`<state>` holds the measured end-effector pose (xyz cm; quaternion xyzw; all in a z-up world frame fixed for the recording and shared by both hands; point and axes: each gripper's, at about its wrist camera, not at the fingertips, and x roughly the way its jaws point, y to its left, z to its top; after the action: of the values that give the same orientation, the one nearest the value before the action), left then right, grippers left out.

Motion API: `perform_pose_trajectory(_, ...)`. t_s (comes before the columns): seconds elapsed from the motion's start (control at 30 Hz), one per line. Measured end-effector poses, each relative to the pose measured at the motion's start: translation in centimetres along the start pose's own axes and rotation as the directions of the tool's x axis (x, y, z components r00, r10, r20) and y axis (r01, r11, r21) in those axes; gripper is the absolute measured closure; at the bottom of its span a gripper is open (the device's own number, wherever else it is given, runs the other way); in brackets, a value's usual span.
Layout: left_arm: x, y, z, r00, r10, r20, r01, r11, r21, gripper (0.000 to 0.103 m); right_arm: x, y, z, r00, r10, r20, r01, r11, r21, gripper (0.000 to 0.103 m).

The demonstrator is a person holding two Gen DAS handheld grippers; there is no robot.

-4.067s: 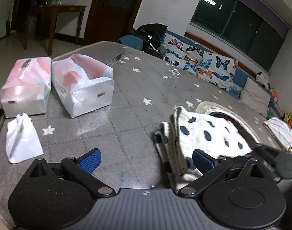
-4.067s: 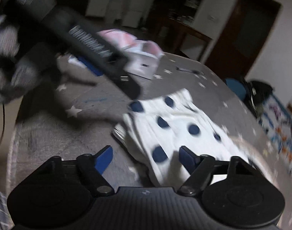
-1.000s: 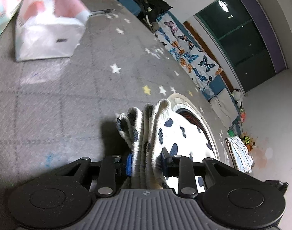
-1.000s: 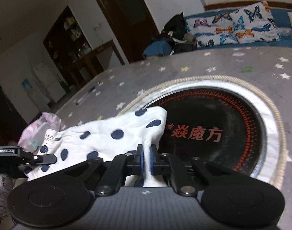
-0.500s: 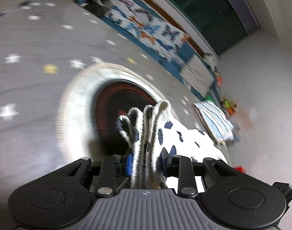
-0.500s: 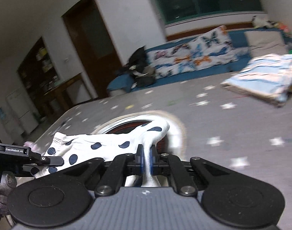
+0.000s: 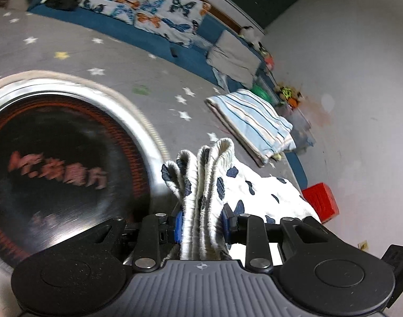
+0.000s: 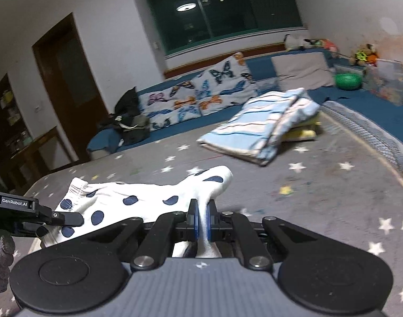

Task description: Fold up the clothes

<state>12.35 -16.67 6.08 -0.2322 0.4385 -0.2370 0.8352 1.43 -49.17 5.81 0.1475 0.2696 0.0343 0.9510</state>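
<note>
A folded white garment with dark blue dots (image 7: pixel 209 182) is held between both grippers, lifted above the grey star-patterned table (image 7: pixel 116 52). My left gripper (image 7: pixel 201 223) is shut on its bunched, ribbed end. My right gripper (image 8: pixel 201 220) is shut on the thin opposite end of the dotted garment (image 8: pixel 138 200), which stretches left toward the left gripper (image 8: pixel 42 218) seen at the frame's left edge.
A folded blue-and-white striped cloth (image 8: pixel 264 124) lies on the table ahead, also in the left wrist view (image 7: pixel 254 121). A round black induction plate with a metal rim (image 7: pixel 56 163) is set in the table at left. A butterfly-print sofa (image 8: pixel 201 92) lines the far wall. A red box (image 7: pixel 320 200) is on the floor.
Both grippers, shut on the dotted garment, have carried it rightward across the table, past the round plate and toward the striped folded cloth. The tissue packs have left the view.
</note>
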Motion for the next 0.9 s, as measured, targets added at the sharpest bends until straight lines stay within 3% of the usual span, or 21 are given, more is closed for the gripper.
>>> perform_pose_trajectory(0.37, 3.8, -2.9, 0.9, 0.999, 0.029, -0.04, -0.026, 0.996, 0.084, 0.073, 0.8, -3.3, 0.3, 0.999, -0.045, 0.009, 0.044, 0.998, 0.036, 0.098)
perform_pose_trajectory(0.9, 4.5, -2.1, -0.9, 0.993, 0.049, -0.105, -0.037, 0.993, 0.109, 0.072, 0.4, -4.0, -2.0, 0.998, -0.061, -0.028, 0.062, 0.997, 0.045, 0.098)
